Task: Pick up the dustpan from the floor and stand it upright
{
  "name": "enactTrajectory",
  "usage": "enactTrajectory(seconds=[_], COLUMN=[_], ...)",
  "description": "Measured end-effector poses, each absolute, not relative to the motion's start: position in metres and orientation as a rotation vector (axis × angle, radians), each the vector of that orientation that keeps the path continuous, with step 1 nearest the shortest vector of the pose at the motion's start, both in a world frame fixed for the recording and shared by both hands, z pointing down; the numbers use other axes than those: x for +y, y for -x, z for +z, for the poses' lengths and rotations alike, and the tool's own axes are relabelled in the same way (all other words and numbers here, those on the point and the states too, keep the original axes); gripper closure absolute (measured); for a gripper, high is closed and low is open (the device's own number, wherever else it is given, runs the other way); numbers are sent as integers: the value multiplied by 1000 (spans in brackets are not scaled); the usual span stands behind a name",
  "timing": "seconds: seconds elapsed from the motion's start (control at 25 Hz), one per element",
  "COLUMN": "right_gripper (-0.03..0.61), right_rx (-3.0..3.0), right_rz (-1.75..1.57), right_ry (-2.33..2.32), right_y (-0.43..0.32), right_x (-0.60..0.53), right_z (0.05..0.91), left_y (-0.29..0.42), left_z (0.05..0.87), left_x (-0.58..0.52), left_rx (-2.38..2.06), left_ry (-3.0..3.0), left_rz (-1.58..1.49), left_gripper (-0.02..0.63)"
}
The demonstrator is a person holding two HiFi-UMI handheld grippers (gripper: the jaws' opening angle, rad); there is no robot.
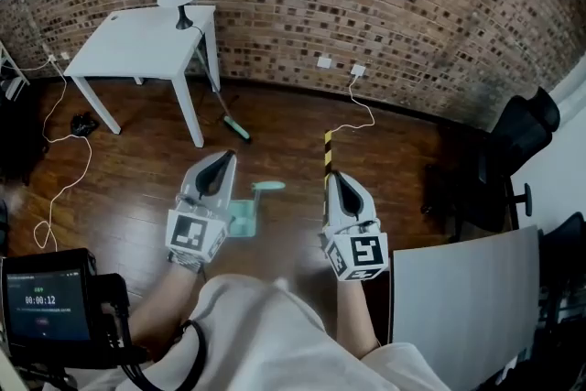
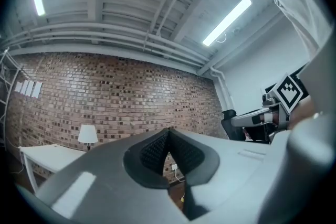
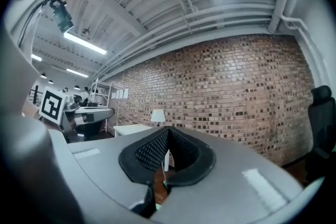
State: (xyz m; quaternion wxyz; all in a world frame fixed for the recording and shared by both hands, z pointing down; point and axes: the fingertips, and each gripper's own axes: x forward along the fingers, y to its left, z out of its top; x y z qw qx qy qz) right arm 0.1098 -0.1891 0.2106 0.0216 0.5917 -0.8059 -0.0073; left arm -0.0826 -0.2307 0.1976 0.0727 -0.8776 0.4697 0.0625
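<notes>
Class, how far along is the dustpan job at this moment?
Done: unclear; the dustpan sits on the floor, its pose hard to judge. In hand: nothing; left gripper and right gripper are shut, empty, held clear of it. Left: confirming it stands upright.

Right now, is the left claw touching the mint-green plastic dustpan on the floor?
Apart: left gripper view shows left claw shut, empty, facing the brick wall, not the dustpan.

Smooth plastic dustpan (image 1: 244, 217), glossy wood floor (image 1: 146, 197)
</notes>
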Motion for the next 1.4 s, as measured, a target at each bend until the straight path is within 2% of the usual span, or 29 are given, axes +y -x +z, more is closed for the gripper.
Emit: enactTrajectory(seconds=[0.12, 0.4, 0.64, 0.92, 1.4], right_gripper=[568, 568, 566, 566, 566], right_rx=[-2452, -2553, -2629, -2626, -2625], right_rz=[-105, 27, -44, -12, 26], right_ry=[-1764, -1796, -1687, -1741, -1730], right_y=[-98, -68, -43, -76, -122], right_x=[-179, -148, -85, 8, 224], right_z=[210, 215, 206, 200, 202], left_y=[90, 105, 118, 96, 78], left_z=[193, 188, 188, 192, 191], left_x=[-222, -183, -128, -37, 181], left_rx=[1385, 1294, 1309, 1289, 1463], left_ry=[2641, 2731, 2759, 2707, 2692], left_rz=[216, 133, 200, 132, 226], left_gripper=[612, 612, 612, 612, 612])
